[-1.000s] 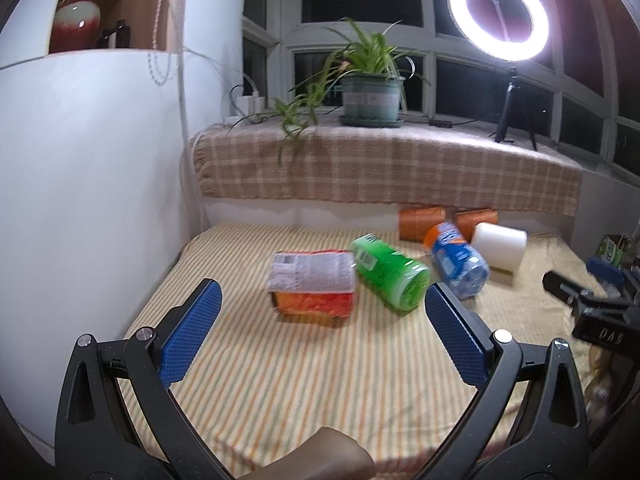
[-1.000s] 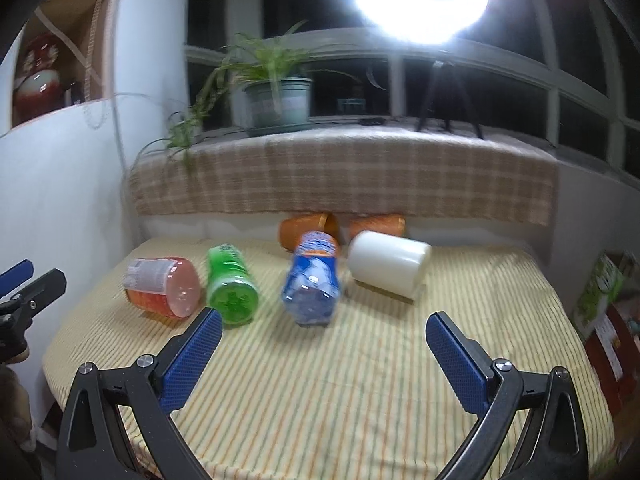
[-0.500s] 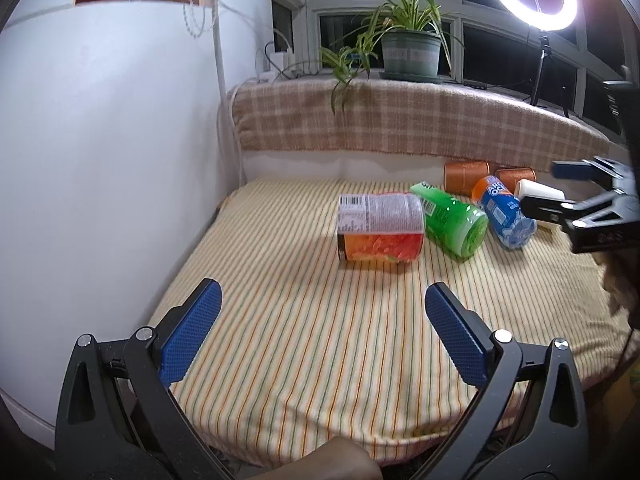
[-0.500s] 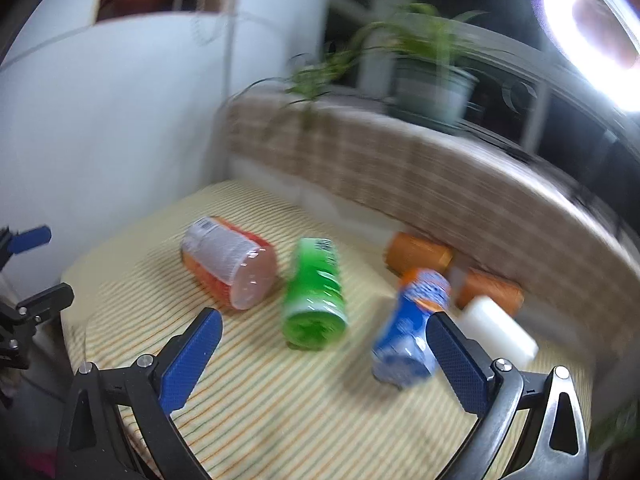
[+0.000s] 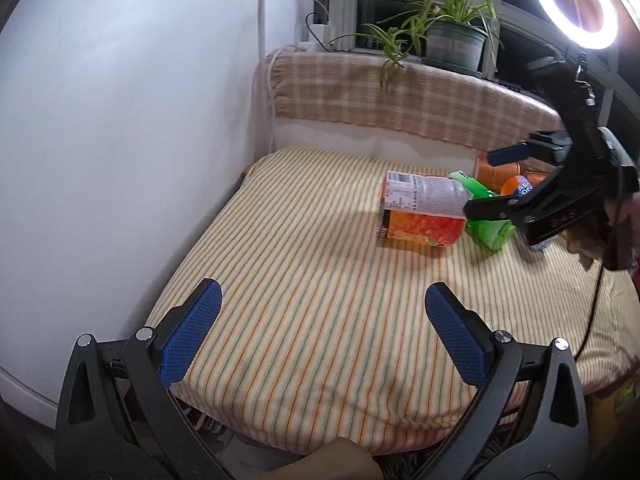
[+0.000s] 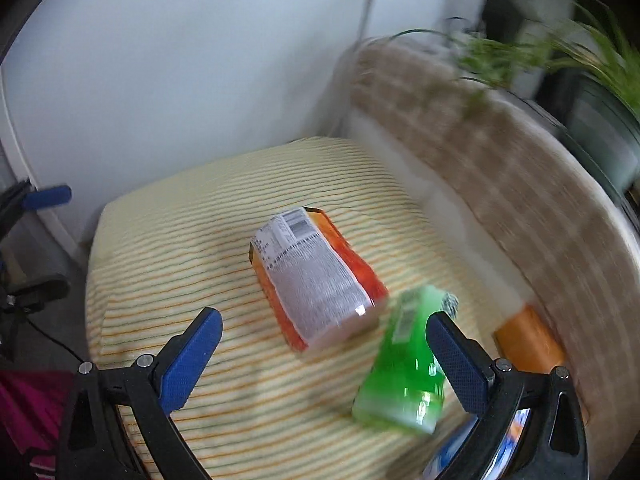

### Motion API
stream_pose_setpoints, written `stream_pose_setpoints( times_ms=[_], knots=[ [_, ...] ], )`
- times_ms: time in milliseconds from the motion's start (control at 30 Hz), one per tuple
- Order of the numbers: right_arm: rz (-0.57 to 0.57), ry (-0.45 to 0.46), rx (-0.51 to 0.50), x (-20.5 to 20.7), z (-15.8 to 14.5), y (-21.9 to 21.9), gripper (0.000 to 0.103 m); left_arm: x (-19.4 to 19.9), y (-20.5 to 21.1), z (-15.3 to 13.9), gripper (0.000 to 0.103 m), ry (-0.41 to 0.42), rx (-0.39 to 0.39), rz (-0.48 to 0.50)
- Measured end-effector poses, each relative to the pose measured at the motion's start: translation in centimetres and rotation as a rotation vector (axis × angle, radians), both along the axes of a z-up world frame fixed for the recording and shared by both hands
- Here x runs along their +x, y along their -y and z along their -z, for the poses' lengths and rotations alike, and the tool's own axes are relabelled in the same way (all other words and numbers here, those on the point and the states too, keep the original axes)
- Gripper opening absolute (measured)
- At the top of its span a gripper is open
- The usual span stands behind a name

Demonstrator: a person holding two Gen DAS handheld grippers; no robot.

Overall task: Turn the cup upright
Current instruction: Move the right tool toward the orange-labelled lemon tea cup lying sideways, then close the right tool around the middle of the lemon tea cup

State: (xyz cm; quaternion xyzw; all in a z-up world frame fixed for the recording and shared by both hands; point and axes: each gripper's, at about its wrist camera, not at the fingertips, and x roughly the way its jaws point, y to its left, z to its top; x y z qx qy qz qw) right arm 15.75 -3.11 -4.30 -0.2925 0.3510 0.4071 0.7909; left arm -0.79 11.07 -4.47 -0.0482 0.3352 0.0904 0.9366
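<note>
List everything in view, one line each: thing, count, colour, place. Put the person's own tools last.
orange-labelled cup: 1, orange and white, on its side mid-cloth
green cup: 1, green, on its side beside it
blue cup: 1, blue and orange, mostly hidden behind the right tool
orange cups: 2, orange, at the back wall
striped cloth: 1, yellow, covering the surface
potted plant: 1, green, on the ledge
ring light: 1, white, lit, top right
left tool: 1, black with blue pads, open, empty
right tool: 1, same, open, empty

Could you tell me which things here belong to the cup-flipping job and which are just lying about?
Job:
orange-and-white labelled cup on its side
green plastic cup on its side
open right gripper

Just lying about:
potted spider plant
ring light
</note>
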Motion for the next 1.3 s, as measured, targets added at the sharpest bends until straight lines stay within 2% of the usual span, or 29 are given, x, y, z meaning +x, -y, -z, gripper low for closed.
stream_pose_setpoints(
  times_ms=[467, 800, 867, 933, 1133, 1300],
  knots=[
    [-0.152, -0.009, -0.293, 3.2, 3.4, -6.8, 0.103, -1.0, -3.0, 0.0, 0.103, 0.008, -0.038, -0.061],
    [-0.208, 0.001, -0.476, 3.9, 6.8, -9.0, 0.102, -2.0, -4.3, -0.1, 0.103, 0.013, -0.051, -0.089],
    [-0.212, 0.009, -0.501, 4.0, 7.4, -9.2, 0.098, -1.9, -4.4, -0.1, 0.103, 0.013, -0.052, -0.092],
    [-0.212, 0.006, -0.516, 4.2, 7.7, -9.2, 0.088, -1.9, -4.5, -0.1, 0.103, 0.012, -0.053, -0.093],
    [-0.187, -0.004, -0.489, 4.2, 7.3, -8.9, 0.088, -1.9, -4.2, -0.3, 0.103, 0.013, -0.052, -0.086],
    [-0.15, -0.028, -0.393, 3.9, 5.1, -8.2, 0.088, -1.8, -4.0, -0.5, 0.103, 0.021, -0.047, -0.075]
  ],
)
